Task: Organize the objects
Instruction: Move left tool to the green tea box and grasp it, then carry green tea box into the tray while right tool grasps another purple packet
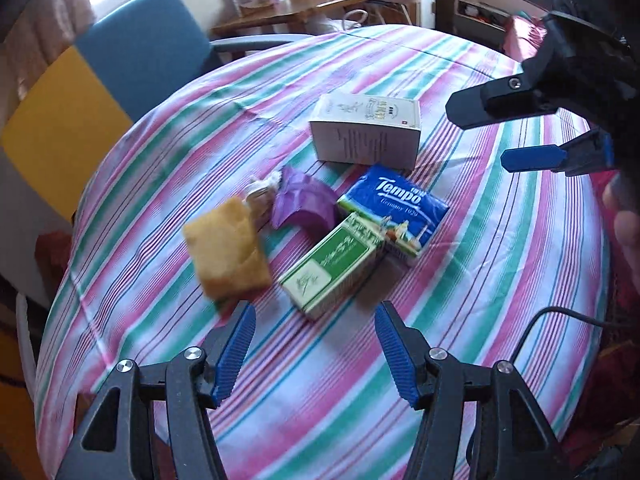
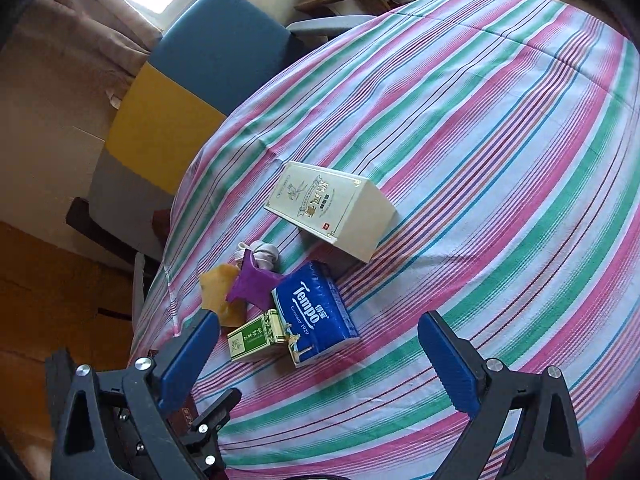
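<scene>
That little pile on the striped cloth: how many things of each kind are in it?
Cardboard boxes: 2, white box and green box
Tissue packs: 1, blue Tempo pack
Sponges: 1, yellow sponge
Purple wrappers: 1
Whitish bundles: 1, too small to identify
Total: 6

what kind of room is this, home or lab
Most likely a lived-in home room: a table under a striped cloth, a blue and yellow chair beside it, and a cluttered wooden desk by a curtained window.
</scene>
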Demonstrator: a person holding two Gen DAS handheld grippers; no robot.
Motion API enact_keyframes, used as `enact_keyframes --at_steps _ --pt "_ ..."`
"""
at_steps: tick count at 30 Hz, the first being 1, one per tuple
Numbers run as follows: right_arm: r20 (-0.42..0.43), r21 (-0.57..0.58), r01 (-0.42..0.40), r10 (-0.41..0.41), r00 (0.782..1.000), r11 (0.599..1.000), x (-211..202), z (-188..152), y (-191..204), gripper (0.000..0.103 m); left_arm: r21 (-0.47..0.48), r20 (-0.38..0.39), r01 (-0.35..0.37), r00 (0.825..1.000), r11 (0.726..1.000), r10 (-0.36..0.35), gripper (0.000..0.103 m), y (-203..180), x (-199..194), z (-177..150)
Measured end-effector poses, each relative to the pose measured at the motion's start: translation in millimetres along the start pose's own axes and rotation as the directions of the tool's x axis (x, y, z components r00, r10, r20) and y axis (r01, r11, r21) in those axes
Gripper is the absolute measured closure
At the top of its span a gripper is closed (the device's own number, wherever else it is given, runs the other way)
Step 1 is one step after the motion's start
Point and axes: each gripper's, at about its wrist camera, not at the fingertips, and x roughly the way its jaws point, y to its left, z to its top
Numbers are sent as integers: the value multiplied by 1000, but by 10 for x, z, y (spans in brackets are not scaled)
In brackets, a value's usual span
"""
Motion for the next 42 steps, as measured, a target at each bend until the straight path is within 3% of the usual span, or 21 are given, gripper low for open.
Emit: enact_keyframes --at_steps 6,12,16,18,22,30,33,37,40,42 --pt "-11 -1 -26 26 1000 1000 9 1 12 3 63 -53 35 998 997 -31 40 -22 318 176" --pt "-17 4 -25 25 1000 1000 33 9 0 3 12 -48 100 994 995 -99 40 22 457 250" --pt "-10 -3 -5 5 1000 1000 36 8 4 3 -82 -60 164 984 983 -169 57 45 499 146" --pt "-7 -16 7 -7 1000 1000 40 7 21 3 -118 -52 154 986 981 -161 69 48 463 54" --pt "2 -48 39 -39 999 998 48 4 56 3 -250 -19 174 983 953 -185 72 78 288 -192" --pt "-22 -157 95 -99 995 983 154 -56 196 6 -366 125 213 976 906 -179 73 -39 -437 -681" --pt "-27 -248 121 -131 991 961 213 -124 321 16 -385 164 223 971 895 -171 73 -32 -647 -813" --pt "-35 -390 126 -151 988 912 307 -248 542 33 -442 223 247 961 862 -161 73 75 -912 -1081" --pt "-24 -489 126 -158 987 863 379 -307 736 34 -458 239 209 965 864 -107 73 140 -1107 -1310" --pt "-21 -550 139 -181 983 824 480 -316 871 34 -480 248 215 963 851 -104 73 211 -1186 -1486"
